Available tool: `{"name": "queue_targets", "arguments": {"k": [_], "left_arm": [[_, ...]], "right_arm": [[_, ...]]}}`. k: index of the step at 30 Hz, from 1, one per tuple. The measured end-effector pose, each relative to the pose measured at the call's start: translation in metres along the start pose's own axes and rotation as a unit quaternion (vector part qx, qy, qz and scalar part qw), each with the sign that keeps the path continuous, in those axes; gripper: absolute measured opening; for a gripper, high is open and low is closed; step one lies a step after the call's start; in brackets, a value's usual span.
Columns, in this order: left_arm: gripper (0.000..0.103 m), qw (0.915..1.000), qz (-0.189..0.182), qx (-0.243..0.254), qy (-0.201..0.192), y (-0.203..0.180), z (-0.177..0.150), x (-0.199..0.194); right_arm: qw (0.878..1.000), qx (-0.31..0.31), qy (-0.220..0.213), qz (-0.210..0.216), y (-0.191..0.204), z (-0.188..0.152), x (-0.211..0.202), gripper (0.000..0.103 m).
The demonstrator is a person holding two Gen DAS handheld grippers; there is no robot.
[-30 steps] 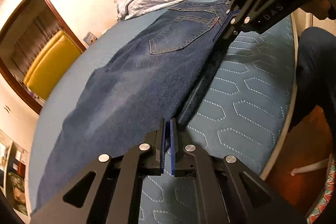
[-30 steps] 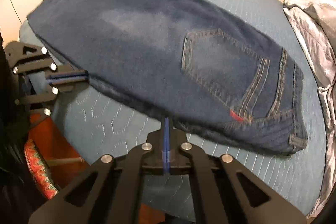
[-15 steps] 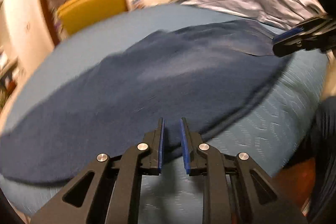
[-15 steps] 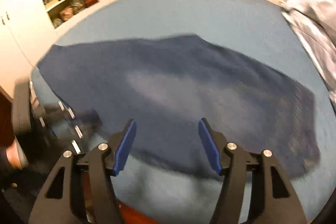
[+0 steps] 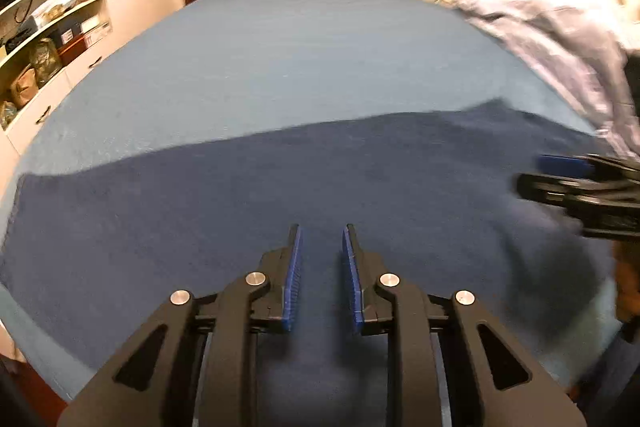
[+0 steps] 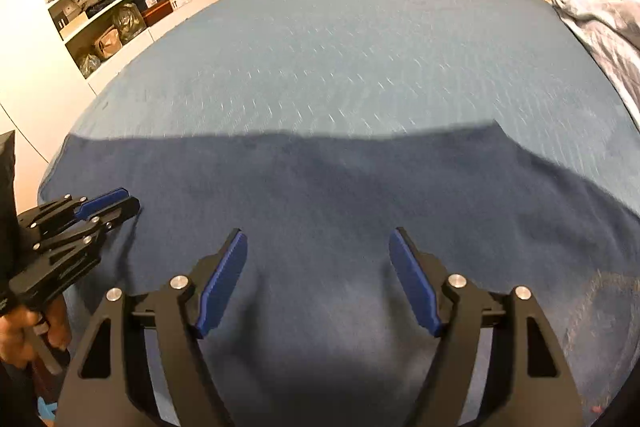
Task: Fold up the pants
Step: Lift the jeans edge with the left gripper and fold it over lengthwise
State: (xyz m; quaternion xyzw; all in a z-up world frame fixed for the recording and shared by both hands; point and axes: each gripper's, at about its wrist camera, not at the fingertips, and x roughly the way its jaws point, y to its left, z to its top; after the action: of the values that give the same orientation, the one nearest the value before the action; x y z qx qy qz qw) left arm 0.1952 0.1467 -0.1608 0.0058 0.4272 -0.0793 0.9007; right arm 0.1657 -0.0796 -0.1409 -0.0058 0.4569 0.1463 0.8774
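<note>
Since the big light-blue quilted bed cover point(image 6: 360, 39) took up most of both views, that was the stage for everything here. Spread across its near edge were the dark blue denim pants point(image 6: 340, 187), lying flat as one long strip running left to right, with what looked like a stitched pocket point(image 6: 608, 291) at the right end, though it was blurry. From how they lay, I'd guess the legs were already doubled lengthwise onto each other, so the first fold looked done and smoothed out. What was left, in my opinion, was bringing the leg end over toward the waist once or twice to get a compact bundle.

Off to the right a crumpled pale lilac blanket point(image 6: 600, 11) sat near the waist end, possibly touching it, hard to say.

The black right gripper with blue pads point(image 6: 318, 279) hung over the middle of the denim with its jaws spread wide, gripping nothing. The matching left gripper point(image 5: 320, 267) hovered over the leg part, jaws parted only a little, also released with nothing pinched between them.
</note>
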Motion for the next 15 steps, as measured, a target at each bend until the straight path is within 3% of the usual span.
{"name": "queue_targets", "arguments": {"k": [4,6,10,15], "left_arm": [[0.022,0.9987,0.041,-0.001,0.03,0.042,0.019,0.03],[0.029,0.9981,0.049,-0.005,0.038,0.058,0.021,0.033],[0.029,0.9955,0.087,0.002,0.036,0.084,0.025,0.033],[0.031,0.9946,0.097,-0.019,0.032,0.126,0.02,0.027]], "right_arm": [[0.999,0.008,0.037,-0.019,-0.002,0.019,0.042,0.074],[0.998,-0.003,0.049,-0.035,-0.004,0.02,0.053,0.072],[0.998,-0.014,0.046,-0.046,-0.003,0.02,0.058,0.073],[0.997,-0.016,0.047,-0.056,0.002,0.023,0.062,0.075]]}}
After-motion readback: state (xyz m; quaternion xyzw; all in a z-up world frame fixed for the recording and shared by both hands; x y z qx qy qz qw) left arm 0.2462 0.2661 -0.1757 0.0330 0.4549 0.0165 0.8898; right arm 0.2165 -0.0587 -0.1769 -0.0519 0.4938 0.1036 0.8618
